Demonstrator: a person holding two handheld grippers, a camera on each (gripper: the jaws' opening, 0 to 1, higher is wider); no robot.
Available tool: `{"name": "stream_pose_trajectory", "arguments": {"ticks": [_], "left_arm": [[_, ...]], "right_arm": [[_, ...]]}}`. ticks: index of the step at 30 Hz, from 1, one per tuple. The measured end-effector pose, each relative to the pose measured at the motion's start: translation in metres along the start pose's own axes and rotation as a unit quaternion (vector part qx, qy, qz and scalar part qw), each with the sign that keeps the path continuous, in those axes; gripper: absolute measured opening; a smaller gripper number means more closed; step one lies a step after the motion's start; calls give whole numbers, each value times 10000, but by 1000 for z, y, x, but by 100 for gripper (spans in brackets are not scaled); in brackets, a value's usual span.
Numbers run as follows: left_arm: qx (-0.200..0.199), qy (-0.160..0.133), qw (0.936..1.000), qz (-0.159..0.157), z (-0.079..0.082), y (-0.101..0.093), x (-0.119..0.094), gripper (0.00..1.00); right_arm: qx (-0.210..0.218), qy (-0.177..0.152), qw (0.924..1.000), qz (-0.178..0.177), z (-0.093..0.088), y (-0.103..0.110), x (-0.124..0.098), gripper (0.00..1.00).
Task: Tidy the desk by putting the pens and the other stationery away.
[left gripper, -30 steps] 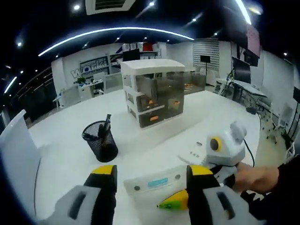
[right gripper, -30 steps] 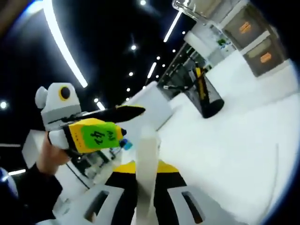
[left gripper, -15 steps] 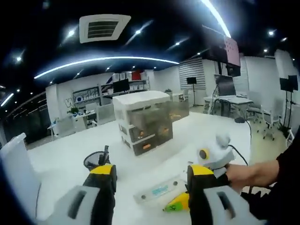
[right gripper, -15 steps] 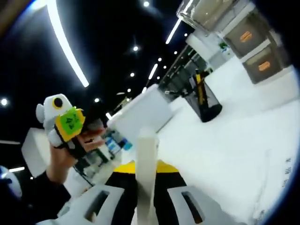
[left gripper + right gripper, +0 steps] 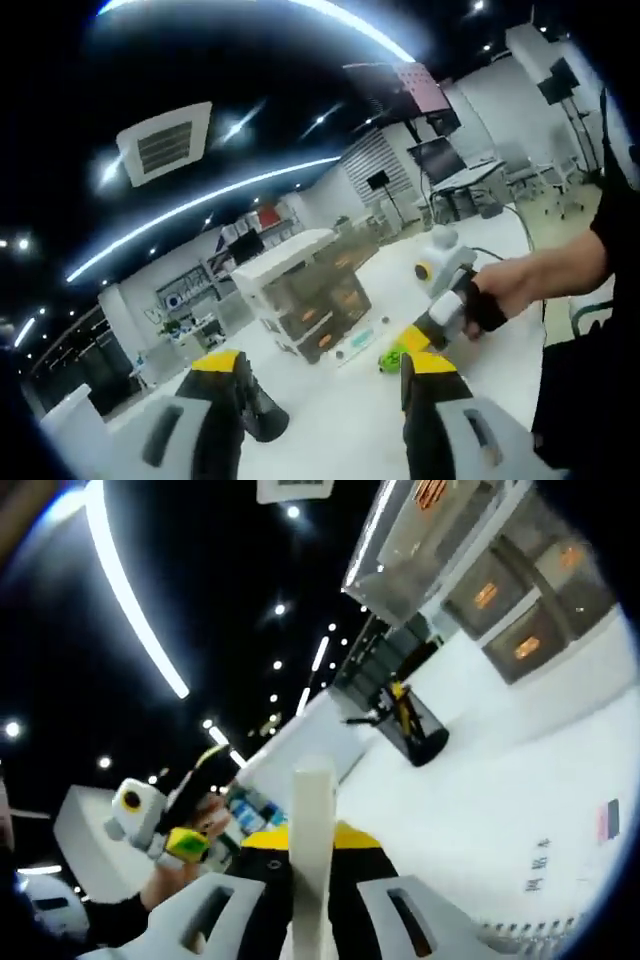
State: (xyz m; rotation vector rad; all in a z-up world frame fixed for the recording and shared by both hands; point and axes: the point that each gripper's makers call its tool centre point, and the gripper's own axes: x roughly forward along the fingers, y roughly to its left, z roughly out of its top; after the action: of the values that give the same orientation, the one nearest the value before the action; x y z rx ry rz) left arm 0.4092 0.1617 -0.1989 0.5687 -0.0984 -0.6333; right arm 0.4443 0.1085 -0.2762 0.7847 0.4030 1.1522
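My right gripper (image 5: 312, 845) is shut on a flat white ruler (image 5: 313, 820), which I see edge-on rising between its jaws. In the left gripper view a hand holds that right gripper (image 5: 395, 352) out over the desk, and the ruler (image 5: 356, 343) points toward the drawer unit (image 5: 305, 300). My left gripper (image 5: 325, 375) is open and holds nothing. A black mesh pen holder (image 5: 405, 728) with pens stands on the white desk (image 5: 490, 790). In the left gripper view the pen holder (image 5: 266, 420) is partly hidden behind the left jaw.
The white drawer unit (image 5: 470, 570) with orange-labelled drawers stands at the back of the desk. A white upright board (image 5: 300, 742) sits beside the pen holder. The left gripper (image 5: 165, 825) shows at the lower left. More desks and monitors (image 5: 445, 160) lie beyond.
The left gripper view has tilted up and pulled back, so the desk looks lower and farther. The right gripper, still shut on the ruler, has swung closer to the drawer unit.
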Motion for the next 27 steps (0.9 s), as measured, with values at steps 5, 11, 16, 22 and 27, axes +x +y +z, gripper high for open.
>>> {"name": "stream_pose_trajectory", "arguments": {"ticks": [5,11,16,22,27], "left_arm": [[1010,59,9948,70,2,-5,-1,61],[1890,-16,9820,67,6,-16,-1,60],[2736,-75,9618,72,6,-33,5,61],[3621,-232,9318,-5,5,-53,15,63],[4652,-342,8843,203,2,-60,22,62]], "right_arm": [[29,-224,9997,-31,19,1,-12,9],[58,-503,9987,-73,42,2,-23,9],[138,-717,9973,-37,57,5,-29,9],[334,-895,9954,111,69,12,-32,9],[556,-961,9935,260,73,17,-33,9]]}}
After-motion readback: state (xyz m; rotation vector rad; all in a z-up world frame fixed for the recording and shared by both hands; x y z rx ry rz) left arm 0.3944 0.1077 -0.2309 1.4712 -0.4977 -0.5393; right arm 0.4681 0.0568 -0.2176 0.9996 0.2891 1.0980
